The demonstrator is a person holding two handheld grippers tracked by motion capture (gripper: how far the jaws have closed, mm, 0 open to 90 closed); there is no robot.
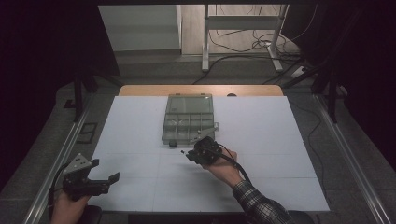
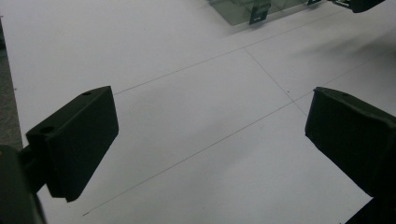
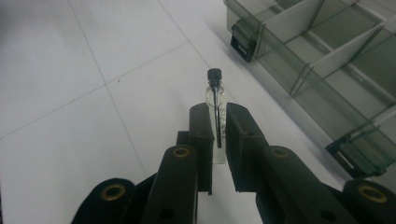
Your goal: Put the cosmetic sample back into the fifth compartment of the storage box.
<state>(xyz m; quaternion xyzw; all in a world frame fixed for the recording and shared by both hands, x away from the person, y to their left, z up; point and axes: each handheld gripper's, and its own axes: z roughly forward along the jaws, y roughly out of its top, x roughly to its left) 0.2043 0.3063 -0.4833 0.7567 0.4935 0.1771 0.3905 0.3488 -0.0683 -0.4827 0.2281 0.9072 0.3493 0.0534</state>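
A small glass vial (image 3: pixel 216 105) is clamped between the right gripper (image 3: pixel 218 126) fingers beside the compartment box (image 1: pixel 188 119); the left gripper (image 2: pixel 210 135) fingers are spread over the counter (image 1: pixel 280 140).

One vial (image 3: pixel 217 105), one compartment box (image 1: pixel 188 118), two claws.

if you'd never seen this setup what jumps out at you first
First, the small clear vial with a black cap, pinched between the jaws of the right gripper just above the white table. Next, the clear compartment box lying open at the table's middle, right beside that gripper. The left gripper hangs wide open over bare table at the near left corner.
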